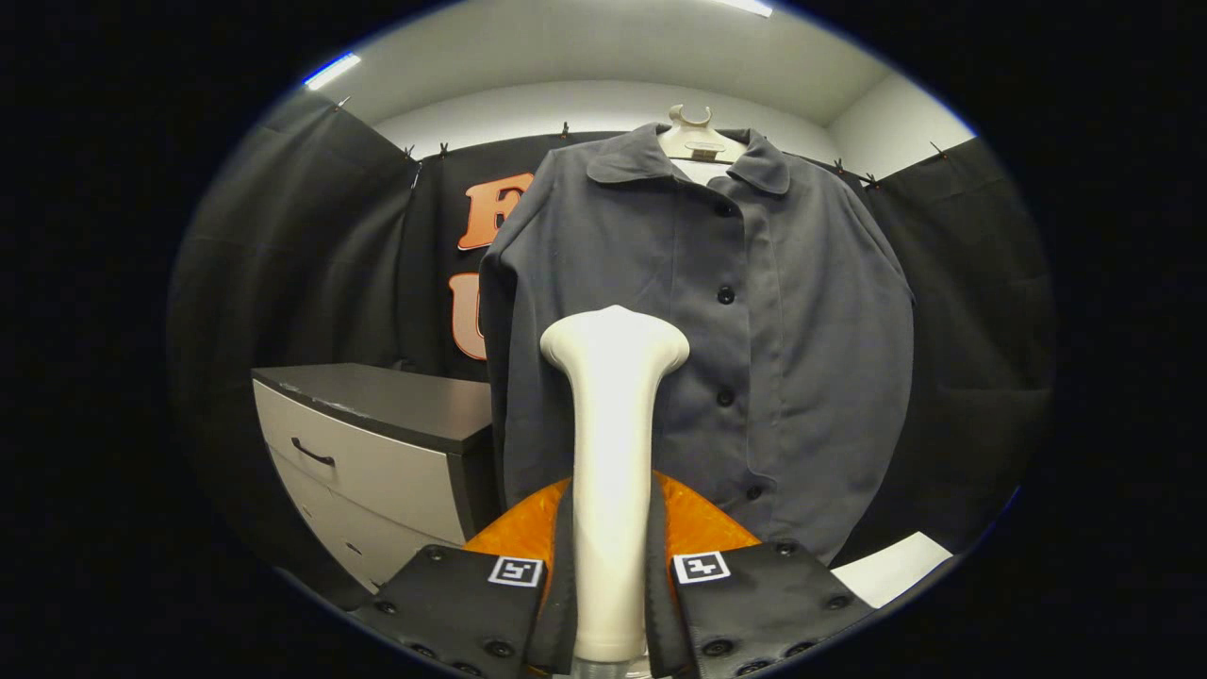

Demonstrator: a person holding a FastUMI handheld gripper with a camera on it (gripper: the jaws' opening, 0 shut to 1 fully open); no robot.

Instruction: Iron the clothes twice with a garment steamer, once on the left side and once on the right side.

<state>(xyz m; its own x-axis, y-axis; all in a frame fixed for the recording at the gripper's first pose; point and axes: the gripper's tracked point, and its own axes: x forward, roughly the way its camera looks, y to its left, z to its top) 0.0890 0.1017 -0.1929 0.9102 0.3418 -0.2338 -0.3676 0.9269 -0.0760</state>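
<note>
Your gripper (611,604) pinches the white garment steamer (613,453) by its handle at bottom center, both fingers pressed on it, head up in mid-frame in front of the grey jacket (754,330). Jacket hangs buttoned on a hanger (696,132) at upper center. Drawer cabinet (377,443) at lower left, drawers closed, contents hidden; open gap between its corner and the jacket's sleeve edge.

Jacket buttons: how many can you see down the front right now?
4 on the jacket: one just under the collar, one at chest height, one beside the steamer head, one near the hem. The steamer, clamped in the gripper, may hide others.
</note>
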